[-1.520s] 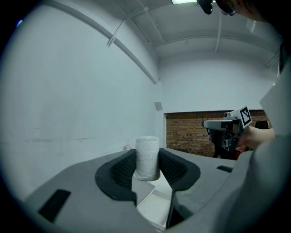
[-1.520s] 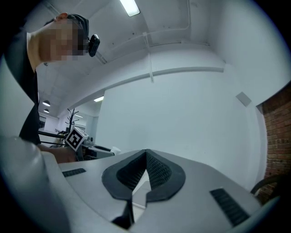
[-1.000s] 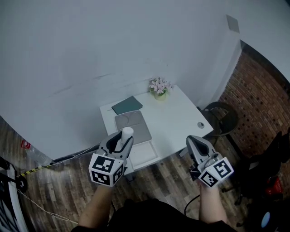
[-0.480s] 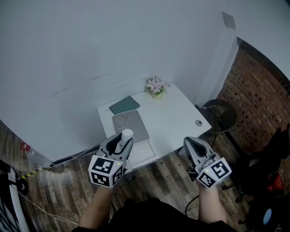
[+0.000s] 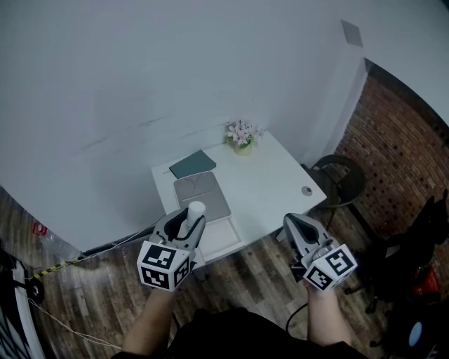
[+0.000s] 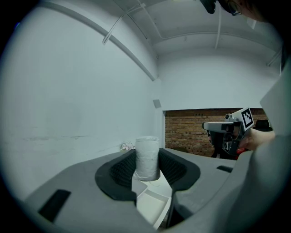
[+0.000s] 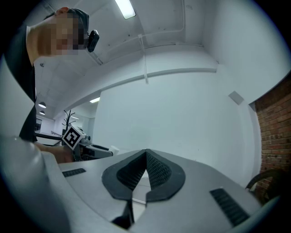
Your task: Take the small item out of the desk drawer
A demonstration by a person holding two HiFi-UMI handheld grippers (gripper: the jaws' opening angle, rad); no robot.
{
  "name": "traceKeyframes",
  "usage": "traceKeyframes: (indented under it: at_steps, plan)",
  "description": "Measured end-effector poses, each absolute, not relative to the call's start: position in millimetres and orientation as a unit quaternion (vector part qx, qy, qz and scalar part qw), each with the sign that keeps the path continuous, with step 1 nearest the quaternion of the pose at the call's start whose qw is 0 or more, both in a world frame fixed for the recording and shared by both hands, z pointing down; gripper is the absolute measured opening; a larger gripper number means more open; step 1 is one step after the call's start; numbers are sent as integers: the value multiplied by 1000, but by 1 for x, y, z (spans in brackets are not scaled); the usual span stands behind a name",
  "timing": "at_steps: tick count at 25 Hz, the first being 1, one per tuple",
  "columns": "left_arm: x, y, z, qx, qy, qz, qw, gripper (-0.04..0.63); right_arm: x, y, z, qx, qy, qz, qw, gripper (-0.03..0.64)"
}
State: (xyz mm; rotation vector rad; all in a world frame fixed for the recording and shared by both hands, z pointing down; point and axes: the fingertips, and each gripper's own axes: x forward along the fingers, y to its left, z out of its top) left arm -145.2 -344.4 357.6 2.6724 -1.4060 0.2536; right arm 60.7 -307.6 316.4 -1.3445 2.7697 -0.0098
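Left gripper (image 5: pixel 189 217) clasps white roll (image 6: pixel 147 159) near drawer (image 5: pixel 224 237)

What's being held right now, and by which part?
The left gripper clamps a small white cylinder upright by its lower sides, with the top end poking out above. The right gripper is shut and empty.

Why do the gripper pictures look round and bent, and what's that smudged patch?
Left gripper view: a wide-angle lens gives black corners and bowed lines; the white roll is sharp. Right gripper view: same bulge, a bright ceiling light, and the patch was added afterwards to hide a face. Head view: evenly lit.
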Motion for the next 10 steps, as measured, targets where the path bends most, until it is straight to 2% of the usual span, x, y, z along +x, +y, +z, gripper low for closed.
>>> traceKeyframes:
  at_steps: [10]
  plan:
    - [-146,-338,360,883,-458,87,57,166,58,-302,320,-438,899,-5,28,3]
